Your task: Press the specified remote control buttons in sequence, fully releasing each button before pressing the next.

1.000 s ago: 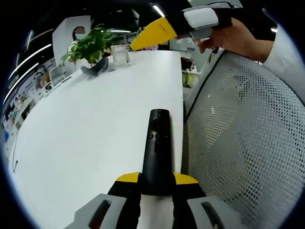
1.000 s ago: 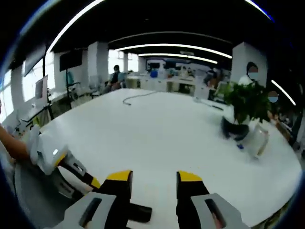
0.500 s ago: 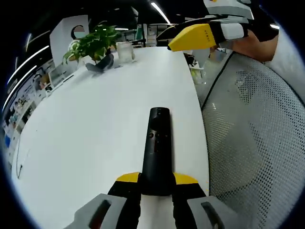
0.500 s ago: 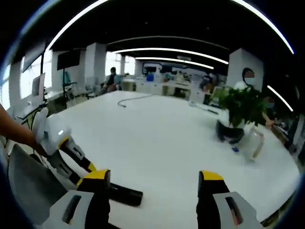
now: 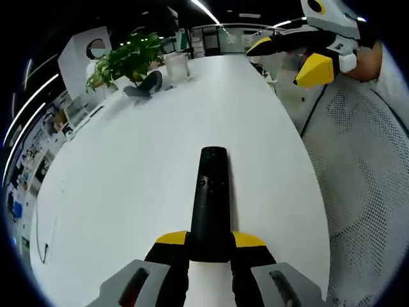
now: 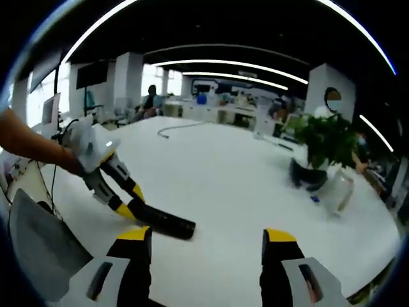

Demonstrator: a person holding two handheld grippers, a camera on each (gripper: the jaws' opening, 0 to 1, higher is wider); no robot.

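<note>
Since half a second ago the right gripper (image 5: 300,54) has drawn further off to the upper right of the left gripper view, and in the right gripper view the left gripper (image 6: 135,208) with its load has come up and further in over the table. The right jaws were nearly together a second ago and now stand wide apart.

The left gripper (image 5: 209,246) is clamped on the near end of the black remote control (image 5: 209,198), which points straight forward along the jaws above the white table (image 5: 128,179). In the right gripper view a bare forearm reaches in from the left edge, and the hand (image 6: 83,150) grips the left gripper's white body, angling it down to the right; the remote control (image 6: 167,222) sticks out from its yellow tips, low over the table (image 6: 223,179).

The right gripper (image 6: 208,246) holds nothing, its yellow-tipped jaws spread over bare tabletop.

The remote's buttons are small dark marks; no labels can be read. Whether the remote touches the table cannot be told. A potted plant (image 5: 124,61) and a clear glass (image 5: 176,66) stand at the far end of the table. A mesh chair back (image 5: 364,173) is cut off at the right edge. No writing is legible anywhere.
</note>
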